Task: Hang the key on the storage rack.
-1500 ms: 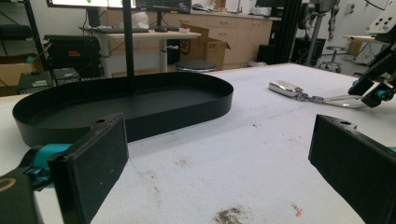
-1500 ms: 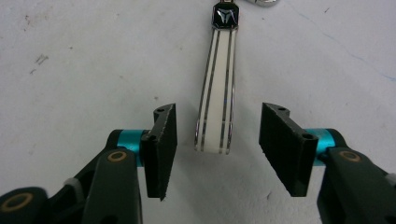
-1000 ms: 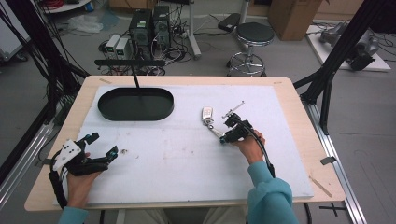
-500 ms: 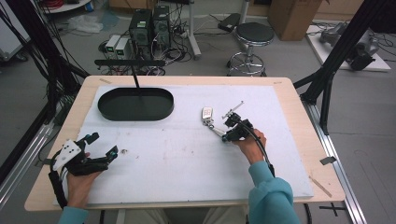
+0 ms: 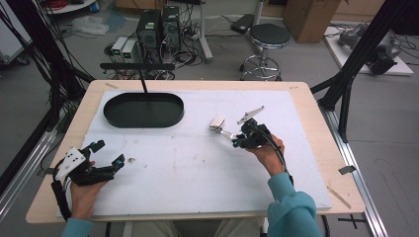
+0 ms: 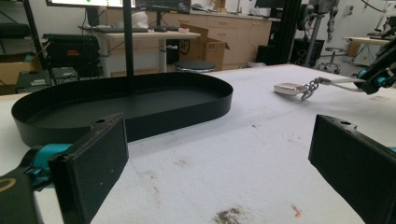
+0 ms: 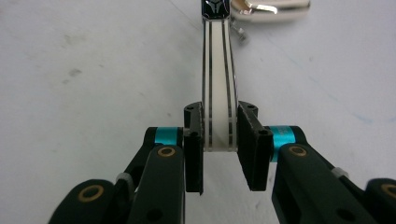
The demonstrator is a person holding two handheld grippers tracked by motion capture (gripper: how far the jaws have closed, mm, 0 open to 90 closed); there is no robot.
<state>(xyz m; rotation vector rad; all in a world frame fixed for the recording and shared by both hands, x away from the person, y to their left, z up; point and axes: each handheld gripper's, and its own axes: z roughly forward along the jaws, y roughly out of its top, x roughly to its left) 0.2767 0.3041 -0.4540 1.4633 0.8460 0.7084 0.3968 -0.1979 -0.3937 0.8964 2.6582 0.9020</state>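
The right gripper (image 7: 219, 140) clamps the key strap (image 7: 217, 93) (metal fob (image 7: 271, 9) lying ahead).

Light wooden table (image 5: 316, 113) with a white fibrous mat (image 5: 188, 173) covering most of the top; bare wood border on all sides; black oval tray (image 5: 143, 109) sits on mat at far left; small silver piece on a chain (image 5: 217, 123) lies on mat near centre; dark crumbly stain (image 5: 131, 159) on mat near left front; mat scuffed and specked throughout
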